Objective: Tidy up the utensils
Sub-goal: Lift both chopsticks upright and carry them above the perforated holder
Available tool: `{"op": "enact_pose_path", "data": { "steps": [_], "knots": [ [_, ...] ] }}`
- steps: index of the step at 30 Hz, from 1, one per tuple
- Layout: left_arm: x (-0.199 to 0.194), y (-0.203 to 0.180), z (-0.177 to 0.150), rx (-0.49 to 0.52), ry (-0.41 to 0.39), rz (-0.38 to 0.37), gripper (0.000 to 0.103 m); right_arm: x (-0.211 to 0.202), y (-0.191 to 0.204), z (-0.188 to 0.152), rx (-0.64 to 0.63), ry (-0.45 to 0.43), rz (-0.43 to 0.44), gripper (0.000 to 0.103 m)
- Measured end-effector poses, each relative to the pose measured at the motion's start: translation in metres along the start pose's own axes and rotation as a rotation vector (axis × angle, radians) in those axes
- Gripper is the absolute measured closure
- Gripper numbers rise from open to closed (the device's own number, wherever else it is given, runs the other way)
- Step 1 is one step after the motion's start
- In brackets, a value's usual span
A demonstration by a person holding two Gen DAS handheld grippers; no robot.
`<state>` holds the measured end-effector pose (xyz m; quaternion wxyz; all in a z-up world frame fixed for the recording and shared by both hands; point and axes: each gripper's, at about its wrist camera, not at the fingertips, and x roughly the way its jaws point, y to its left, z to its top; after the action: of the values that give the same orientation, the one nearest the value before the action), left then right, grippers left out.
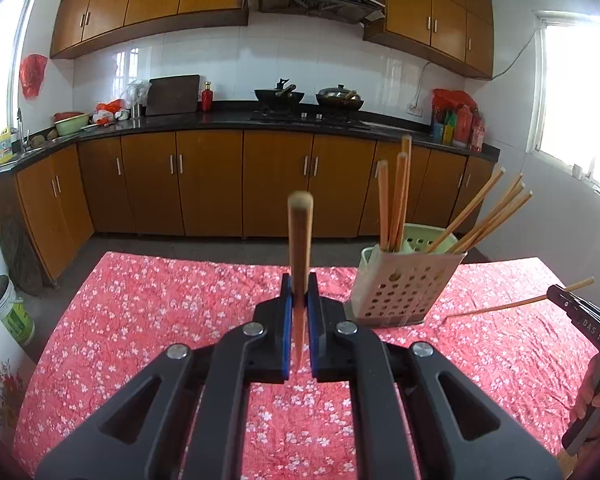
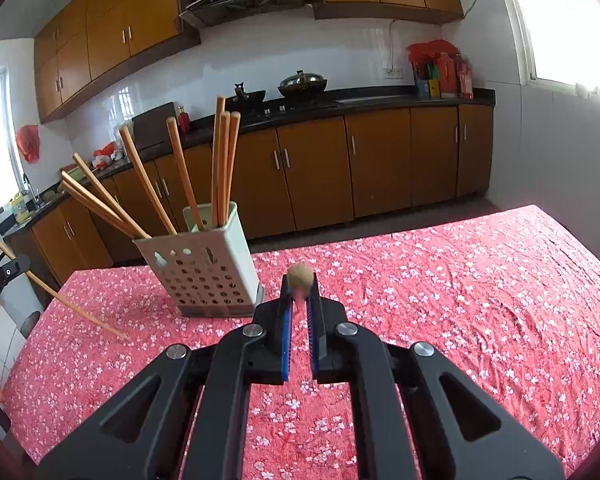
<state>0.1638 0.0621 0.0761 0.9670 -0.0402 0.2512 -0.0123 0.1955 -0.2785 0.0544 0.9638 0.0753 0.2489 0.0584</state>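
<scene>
My left gripper (image 1: 300, 292) is clamped on a single wooden chopstick (image 1: 299, 240), blue pads tight against it, its thick end sticking up past the fingertips. My right gripper (image 2: 300, 300) is closed on a second chopstick (image 2: 300, 280), which points almost straight at that camera, so I see mostly its round butt end. Both hang above the red floral tablecloth (image 1: 140, 320). The perforated white chopstick holder (image 1: 404, 284) stands on the cloth between the two grippers, already carrying roughly eight chopsticks (image 2: 220, 160), some upright, some leaning. I see no loose chopsticks left on the cloth, so I judge the sorting nearly finished: these two held sticks remain to be dropped in.
</scene>
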Motion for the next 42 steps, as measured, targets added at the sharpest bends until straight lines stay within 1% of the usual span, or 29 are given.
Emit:
{"op": "enact_pose_path", "data": {
  "steps": [8, 12, 17, 21, 26, 29, 32, 37, 39, 42],
  "knots": [
    [-0.011, -0.007, 0.015, -0.013, -0.039, -0.059, 0.095, -0.016, 0.008, 0.019, 0.025, -0.067, 0.046, 0.096],
    [-0.019, -0.018, 0.029, -0.02, -0.076, -0.101, 0.095, -0.025, 0.014, 0.034, 0.041, -0.111, 0.087, 0.096],
    [-0.03, -0.036, 0.055, -0.023, -0.147, -0.148, 0.095, -0.042, 0.022, 0.063, 0.067, -0.205, 0.144, 0.096],
    [-0.037, -0.053, 0.084, -0.035, -0.217, -0.175, 0.095, -0.059, 0.033, 0.091, 0.069, -0.304, 0.19, 0.096],
    [-0.045, -0.07, 0.119, -0.039, -0.301, -0.173, 0.095, -0.074, 0.045, 0.119, 0.053, -0.396, 0.227, 0.096],
    [-0.047, -0.076, 0.136, -0.043, -0.348, -0.161, 0.095, -0.077, 0.05, 0.133, 0.033, -0.44, 0.226, 0.096],
    [-0.037, -0.082, 0.147, -0.054, -0.373, -0.148, 0.095, -0.068, 0.053, 0.139, 0.012, -0.453, 0.206, 0.096],
    [-0.005, -0.089, 0.146, -0.064, -0.389, -0.123, 0.095, -0.029, 0.055, 0.127, -0.006, -0.391, 0.169, 0.096],
    [0.007, -0.092, 0.143, -0.06, -0.385, -0.119, 0.095, -0.016, 0.055, 0.123, -0.003, -0.368, 0.169, 0.096],
    [0.028, -0.092, 0.135, -0.063, -0.356, -0.123, 0.095, 0.0, 0.055, 0.117, -0.001, -0.338, 0.172, 0.096]
  ]
}}
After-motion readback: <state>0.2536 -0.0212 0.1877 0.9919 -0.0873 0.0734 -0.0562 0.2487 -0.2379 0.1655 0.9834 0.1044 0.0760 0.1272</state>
